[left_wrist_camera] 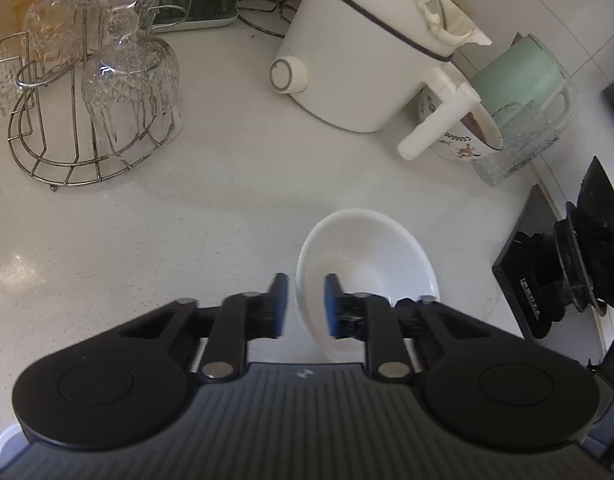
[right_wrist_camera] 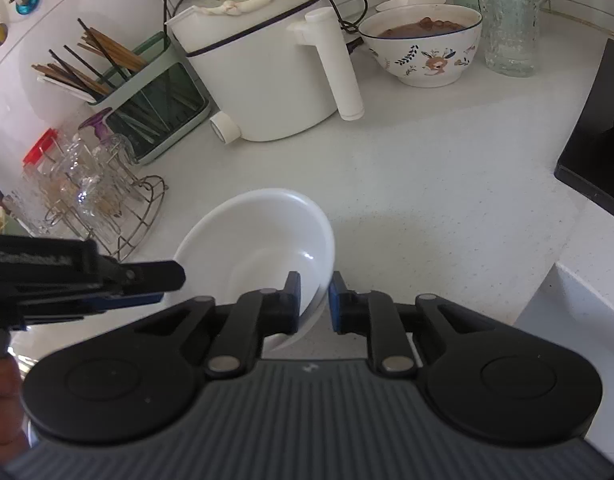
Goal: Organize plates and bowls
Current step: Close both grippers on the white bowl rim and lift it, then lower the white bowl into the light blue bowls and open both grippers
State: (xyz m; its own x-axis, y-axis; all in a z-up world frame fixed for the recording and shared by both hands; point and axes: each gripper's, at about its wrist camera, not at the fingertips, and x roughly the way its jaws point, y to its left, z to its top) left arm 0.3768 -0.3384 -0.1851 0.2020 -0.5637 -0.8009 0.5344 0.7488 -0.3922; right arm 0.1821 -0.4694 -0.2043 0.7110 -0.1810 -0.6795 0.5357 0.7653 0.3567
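One white bowl [right_wrist_camera: 254,236] tilted above counter [right_wrist_camera: 427,184], rim between both narrowly parted hand-held grippers, left [left_wrist_camera: 305,306], right [right_wrist_camera: 314,302], contact unclear.

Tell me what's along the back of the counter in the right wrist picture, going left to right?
Glasses on a wire rack → green chopstick holder → white electric pot → flowery bowl → tall glass jug.

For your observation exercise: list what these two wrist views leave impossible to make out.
- White bowl: its near rim is hidden by the right claw, so contact is unclear.
- Left view: the left claw covers the bowl's near edge.
- Glass jug: top cut off by the frame.
- Floral bowl contents: too small to identify.
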